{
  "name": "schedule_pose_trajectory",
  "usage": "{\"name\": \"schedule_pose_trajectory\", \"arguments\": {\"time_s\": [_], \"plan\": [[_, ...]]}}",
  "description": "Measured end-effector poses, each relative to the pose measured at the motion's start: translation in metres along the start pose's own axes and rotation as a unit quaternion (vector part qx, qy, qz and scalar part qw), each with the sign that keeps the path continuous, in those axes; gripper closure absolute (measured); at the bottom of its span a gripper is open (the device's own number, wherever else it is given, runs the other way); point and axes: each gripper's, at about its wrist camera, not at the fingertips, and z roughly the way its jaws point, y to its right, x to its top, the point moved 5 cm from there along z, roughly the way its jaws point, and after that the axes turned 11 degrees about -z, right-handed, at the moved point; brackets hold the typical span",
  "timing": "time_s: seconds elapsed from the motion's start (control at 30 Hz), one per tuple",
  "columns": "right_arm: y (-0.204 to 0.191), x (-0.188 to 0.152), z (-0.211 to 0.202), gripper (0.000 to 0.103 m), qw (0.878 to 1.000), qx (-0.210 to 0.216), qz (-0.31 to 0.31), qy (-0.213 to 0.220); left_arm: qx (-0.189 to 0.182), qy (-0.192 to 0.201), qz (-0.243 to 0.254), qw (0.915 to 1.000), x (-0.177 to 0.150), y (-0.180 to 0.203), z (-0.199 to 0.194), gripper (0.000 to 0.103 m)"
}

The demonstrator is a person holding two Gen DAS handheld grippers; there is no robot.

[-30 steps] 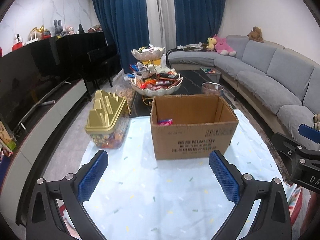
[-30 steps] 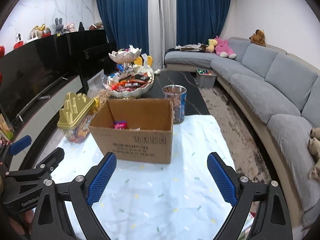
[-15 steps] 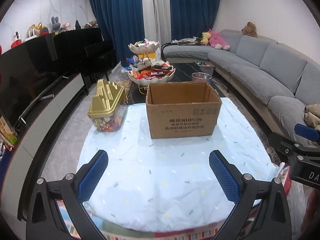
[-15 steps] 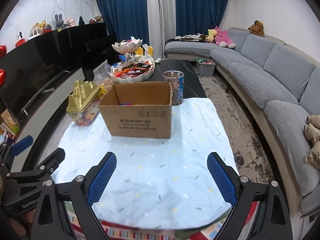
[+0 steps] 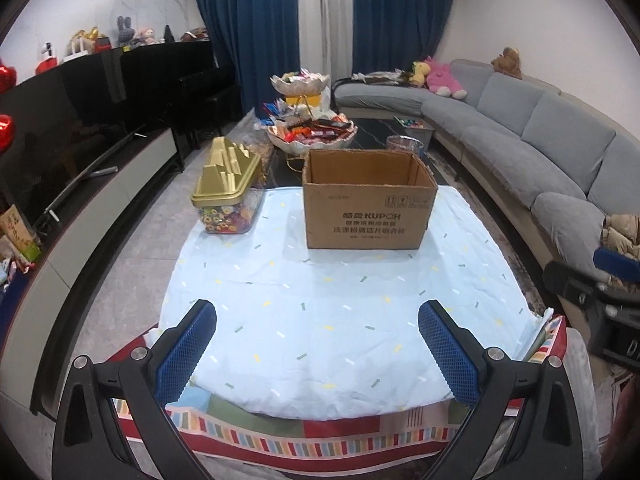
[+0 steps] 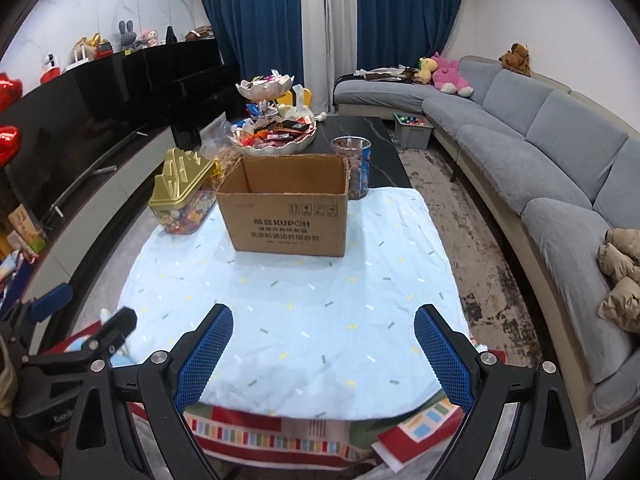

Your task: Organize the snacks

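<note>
On worktop: cardboard box at 12 o'clock | candy jar at 10 o'clock | left claw released, empty | right claw released, empty

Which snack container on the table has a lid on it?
The candy jar left of the box, with its gold lid. The box and the clear tub behind it are open-topped.

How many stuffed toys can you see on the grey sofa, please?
3: a yellow toy and a pink toy side by side near the sofa's far corner, and a brown bear on its backrest. Others may be hidden.
</note>
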Motion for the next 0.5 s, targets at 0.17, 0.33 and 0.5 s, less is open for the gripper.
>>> {"name": "schedule_pose_trajectory", "arguments": {"time_s": [0.17, 0.33, 0.5], "plan": [[-0.01, -0.004, -0.014, 0.01, 1.0, -0.018, -0.011, 0.012, 0.013, 0.005, -0.034, 0.9993, -0.007, -0.017, -0.011, 0.0], [-0.008, -0.004, -0.019, 0.01, 1.0, -0.017, -0.004, 0.017, 0.021, 0.024, -0.035, 0.9989, -0.008, -0.022, -0.021, 0.0], [-0.01, -0.004, -0.022, 0.01, 1.0, -0.014, -0.004, 0.022, 0.022, 0.034, -0.036, 0.9985, -0.005, -0.024, -0.026, 0.0]]}}
